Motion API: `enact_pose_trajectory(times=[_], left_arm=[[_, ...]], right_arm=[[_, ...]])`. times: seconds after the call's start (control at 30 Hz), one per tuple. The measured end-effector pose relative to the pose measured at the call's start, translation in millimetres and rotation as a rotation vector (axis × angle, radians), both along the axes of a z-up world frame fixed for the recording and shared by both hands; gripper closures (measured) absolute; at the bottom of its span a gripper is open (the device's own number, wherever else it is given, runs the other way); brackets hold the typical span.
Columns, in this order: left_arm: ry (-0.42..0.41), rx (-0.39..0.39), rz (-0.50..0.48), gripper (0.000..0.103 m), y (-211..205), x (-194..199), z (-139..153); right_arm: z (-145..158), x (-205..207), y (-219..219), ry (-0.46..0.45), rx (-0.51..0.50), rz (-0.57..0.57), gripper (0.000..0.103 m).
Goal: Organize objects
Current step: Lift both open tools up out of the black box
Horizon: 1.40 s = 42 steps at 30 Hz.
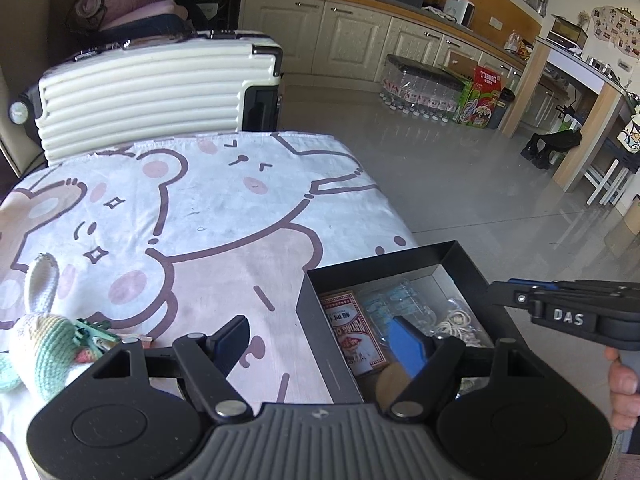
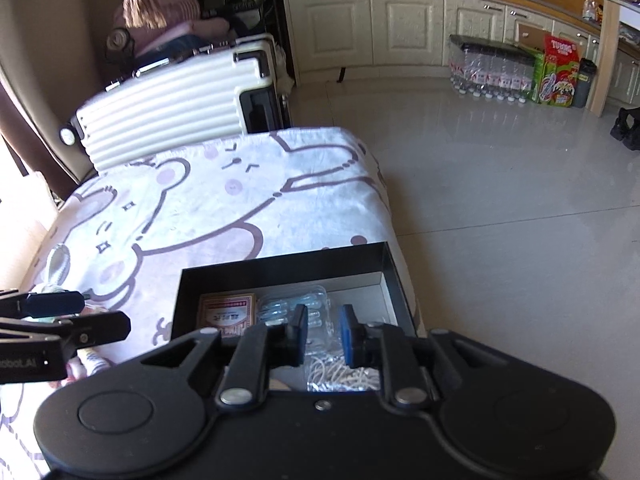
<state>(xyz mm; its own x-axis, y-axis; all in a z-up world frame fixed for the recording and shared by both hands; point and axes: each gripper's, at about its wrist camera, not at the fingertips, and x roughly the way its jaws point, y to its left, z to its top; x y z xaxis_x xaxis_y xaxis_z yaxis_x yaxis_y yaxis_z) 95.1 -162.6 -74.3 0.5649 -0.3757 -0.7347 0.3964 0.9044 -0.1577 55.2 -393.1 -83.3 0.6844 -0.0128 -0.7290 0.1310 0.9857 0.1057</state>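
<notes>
In the left wrist view, your left gripper (image 1: 320, 344) is spread wide and holds nothing; its left finger is over the cartoon bear cloth (image 1: 208, 208) and its right blue pad is over the near-left part of the black box (image 1: 316, 332). The box sits at the near right corner of the covered table and contains a red pack of playing cards (image 1: 352, 332), a clear plastic package (image 1: 400, 304) and a bag of white rubber bands (image 1: 460, 324). A crocheted bunny toy (image 1: 40, 344) lies on the cloth at the near left, beside a green clip (image 1: 94, 330). Your right gripper (image 1: 568, 308) enters from the right, next to the box. In the right wrist view, your right gripper (image 2: 323, 334) hovers over the black box (image 2: 280, 268) with a narrow gap between the pads, gripping nothing. Below it you see the card pack (image 2: 226, 312), the clear package (image 2: 288, 304) and the rubber bands (image 2: 344, 376). A white suitcase (image 2: 168, 108) stands behind the far end of the table.
</notes>
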Motion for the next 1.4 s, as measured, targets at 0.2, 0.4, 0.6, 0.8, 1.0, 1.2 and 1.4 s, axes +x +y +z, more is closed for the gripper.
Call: enact_pose_trajectory(times=[0.2, 0.4, 0.6, 0.8, 1.0, 1.2, 1.4], left_arm=[[-0.031, 0.003, -0.002, 0.026, 2.2, -20.0, 13.4], [-0.047, 0.019, -0.007, 0.026, 1.3, -37.6, 19.9], [-0.064, 0.044, -0.011, 0.025, 0.6, -53.1, 25.3], [-0.089, 0.06, 0.001, 0.013, 3.3, -65.0, 30.0], [-0.112, 0.083, 0.014, 0.002, 6.3, -73.4, 33.0], [-0.12, 0.103, 0.006, 0.0, 6.8, -78.0, 32.6], [-0.11, 0.109, -0.001, 0.0, 7.6, -79.4, 25.9]], right_arm=[[18.8, -26.3, -2.1, -0.043, 0.002, -0.025, 0.083], [28.0, -48.2, -0.6, -0.06, 0.006, -0.031, 0.082], [35.1, -66.8, 6.1, -0.068, -0.013, -0.034, 0.074], [38.9, -80.8, 6.9, -0.068, -0.047, -0.076, 0.055], [37.8, -92.6, 5.5, -0.057, -0.081, -0.114, 0.04], [36.0, -102.1, 1.3, -0.051, -0.096, -0.141, 0.026], [31.1, -108.5, -2.4, -0.041, -0.109, -0.163, 0.013]])
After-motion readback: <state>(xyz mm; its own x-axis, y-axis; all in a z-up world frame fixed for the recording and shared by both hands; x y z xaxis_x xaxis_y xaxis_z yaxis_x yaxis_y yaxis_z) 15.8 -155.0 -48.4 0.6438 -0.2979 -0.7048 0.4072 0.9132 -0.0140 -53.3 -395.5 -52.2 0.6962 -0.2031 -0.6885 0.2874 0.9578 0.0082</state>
